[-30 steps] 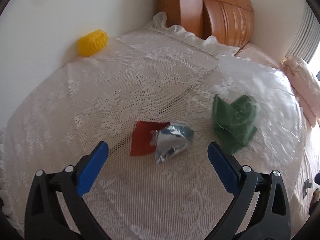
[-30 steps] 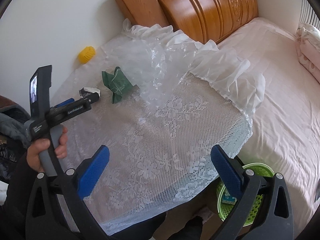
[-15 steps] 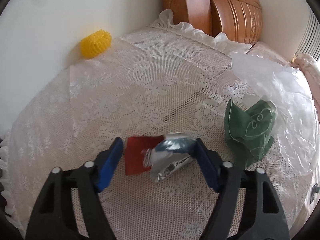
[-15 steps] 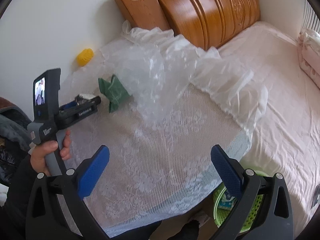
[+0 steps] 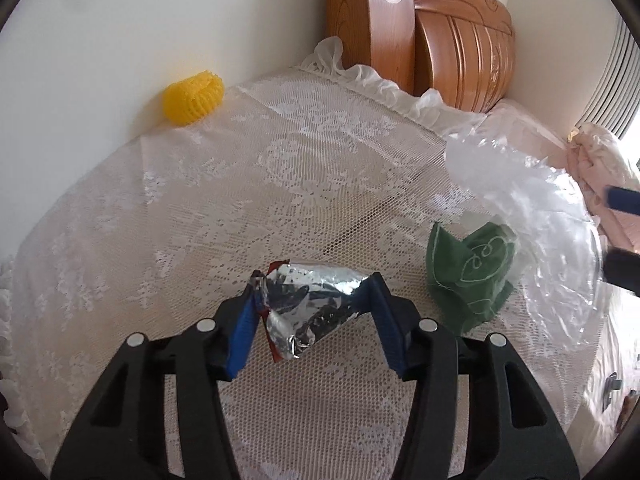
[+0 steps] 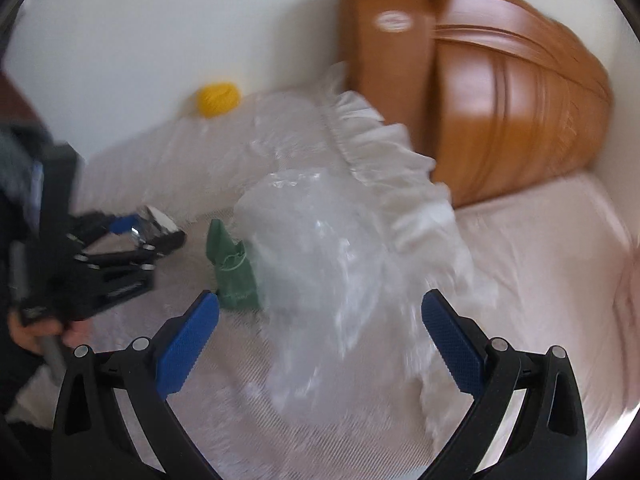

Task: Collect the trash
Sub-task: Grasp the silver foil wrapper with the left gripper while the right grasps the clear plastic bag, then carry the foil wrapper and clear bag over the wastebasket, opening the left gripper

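Note:
A crumpled silver foil wrapper (image 5: 316,308) with a red side lies on the lace-covered table (image 5: 280,184). My left gripper (image 5: 313,286) is closing on it, and both blue pads touch its sides; the right wrist view shows that same gripper (image 6: 148,236) and wrapper (image 6: 154,222) at the left. To the right lies a crumpled green wrapper (image 5: 468,276) against a clear plastic bag (image 5: 532,232). My right gripper (image 6: 320,300) stands open just over the clear bag (image 6: 328,264), with the green wrapper (image 6: 234,276) near its left pad. That view is blurred.
A yellow foam net (image 5: 194,96) sits at the table's far edge by the white wall. A wooden headboard (image 5: 440,48) rises behind the table, and a pink bed (image 6: 540,260) lies to the right. A person's hand (image 6: 28,330) holds the left gripper's handle.
The left gripper's jaws have narrowed from wide open onto the foil wrapper, crumpling it. The right gripper has swung left and rolled, now over the clear bag; the green basket has left its view.

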Tool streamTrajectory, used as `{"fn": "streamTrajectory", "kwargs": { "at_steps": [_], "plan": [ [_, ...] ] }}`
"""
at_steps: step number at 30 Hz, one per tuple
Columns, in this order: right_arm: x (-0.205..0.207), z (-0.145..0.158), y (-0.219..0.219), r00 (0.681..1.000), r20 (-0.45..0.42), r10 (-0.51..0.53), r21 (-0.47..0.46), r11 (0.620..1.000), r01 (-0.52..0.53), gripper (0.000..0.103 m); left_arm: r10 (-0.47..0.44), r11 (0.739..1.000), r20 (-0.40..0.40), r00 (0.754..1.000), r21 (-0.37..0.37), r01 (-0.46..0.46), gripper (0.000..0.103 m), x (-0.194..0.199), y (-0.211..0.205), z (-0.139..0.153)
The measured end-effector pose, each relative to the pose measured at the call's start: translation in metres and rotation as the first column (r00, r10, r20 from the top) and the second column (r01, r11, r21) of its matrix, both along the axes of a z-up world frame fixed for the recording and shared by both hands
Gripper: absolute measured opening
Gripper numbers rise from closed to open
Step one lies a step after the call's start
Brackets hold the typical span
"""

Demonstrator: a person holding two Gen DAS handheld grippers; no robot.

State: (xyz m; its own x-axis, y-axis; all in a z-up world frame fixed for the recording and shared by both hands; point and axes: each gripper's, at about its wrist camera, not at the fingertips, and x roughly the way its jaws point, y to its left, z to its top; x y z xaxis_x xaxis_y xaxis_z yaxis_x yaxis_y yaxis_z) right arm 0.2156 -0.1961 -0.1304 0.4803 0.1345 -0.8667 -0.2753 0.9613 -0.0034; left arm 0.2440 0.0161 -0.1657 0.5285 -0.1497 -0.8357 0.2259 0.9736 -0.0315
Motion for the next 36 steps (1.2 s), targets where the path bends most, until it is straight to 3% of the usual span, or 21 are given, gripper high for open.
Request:
{"fn": "streamTrajectory", "kwargs": {
  "at_steps": [3, 9, 15, 24, 32, 36],
  "plan": [
    [0.015, -0.018, 0.0, 0.999, -0.031, 0.016, -0.032, 0.999, -0.017, 0.099, 0.0, 1.0, 0.006, 1.0, -0.017, 0.0, 0.05, -0.005, 0.005, 0.007],
    [0.02, -0.035, -0.021, 0.993, -0.113, -0.043, 0.086, 0.995, 0.053, 0.039, 0.006, 0.999, 0.009, 1.0, -0.036, -0.005, 0.05, -0.017, 0.016, 0.019],
    [0.01, -0.02, -0.049, 0.985, -0.106, -0.133, 0.264, 0.952, 0.157, 0.021, 0.004, 0.999, 0.02, 1.0, -0.053, -0.003, 0.05, -0.032, 0.021, 0.029],
    [-0.026, 0.017, -0.069, 0.974, -0.024, -0.225, 0.36, 0.907, 0.218, 0.02, -0.024, 0.997, 0.036, 0.999, -0.072, 0.027, 0.05, -0.062, 0.021, 0.047],
    [-0.131, 0.049, -0.079, 0.941, 0.042, -0.335, 0.428, 0.857, 0.286, 0.02, -0.131, 0.987, 0.069, 0.989, -0.09, 0.137, 0.05, -0.108, -0.004, 0.074],
    [-0.191, 0.053, -0.087, 0.911, 0.042, -0.41, 0.438, 0.827, 0.352, 0.02, -0.239, 0.964, 0.075, 0.968, -0.101, 0.246, 0.05, -0.141, -0.036, 0.082]
  ]
}}
